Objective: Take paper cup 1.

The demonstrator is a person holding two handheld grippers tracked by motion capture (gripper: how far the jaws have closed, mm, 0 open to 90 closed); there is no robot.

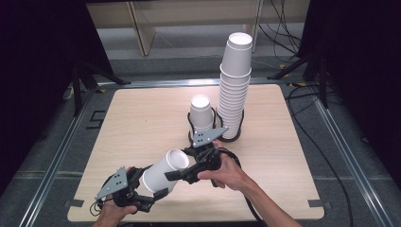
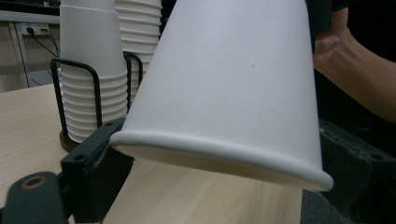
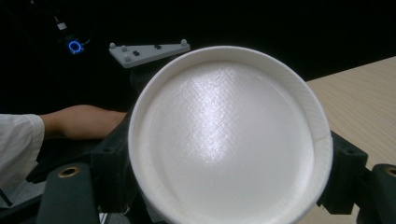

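Note:
A white paper cup (image 1: 164,172) lies tilted above the table's front, held between both grippers. My left gripper (image 1: 149,183) comes from the lower left, its jaws on either side of the cup's wide rim (image 2: 219,156) and touching it. My right gripper (image 1: 182,166) comes from the right, its jaws against both sides of the cup's narrow base. In the right gripper view that round base (image 3: 224,140) faces the camera between the two black jaws. Both grippers are shut on the cup.
Behind the grippers, a tall stack of paper cups (image 1: 235,85) and a shorter stack (image 1: 201,113) stand upside down in black wire holders (image 2: 77,102). The light wooden table (image 1: 142,118) has bare room at left and right. Cables lie on the floor beyond.

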